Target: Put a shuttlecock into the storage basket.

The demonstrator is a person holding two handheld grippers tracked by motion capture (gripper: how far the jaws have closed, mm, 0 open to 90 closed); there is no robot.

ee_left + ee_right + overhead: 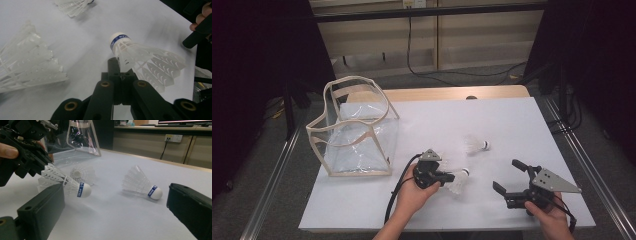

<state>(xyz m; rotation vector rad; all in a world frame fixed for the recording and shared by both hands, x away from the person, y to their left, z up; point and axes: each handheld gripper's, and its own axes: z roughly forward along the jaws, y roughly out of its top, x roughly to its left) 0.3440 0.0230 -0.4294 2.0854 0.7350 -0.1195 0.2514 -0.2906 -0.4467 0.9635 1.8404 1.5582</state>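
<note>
My left gripper (447,178) is shut on the feather skirt of a white shuttlecock (459,182), just above the white table. In the left gripper view the jaws are pressed together on the plastic feathers (140,62), and the cork with its blue band (118,40) points away. A second shuttlecock (27,65) lies close on the left of that view, and it shows behind the held one (81,173) in the right gripper view. A third shuttlecock (475,145) lies farther back on its side. My right gripper (507,176) stands open near the front right, with nothing between its jaws.
A clear plastic bag with beige trim (354,127) stands open on the left of the white table top (492,115). The table's front edge runs just below both hands. Dark metal frame rails flank the table.
</note>
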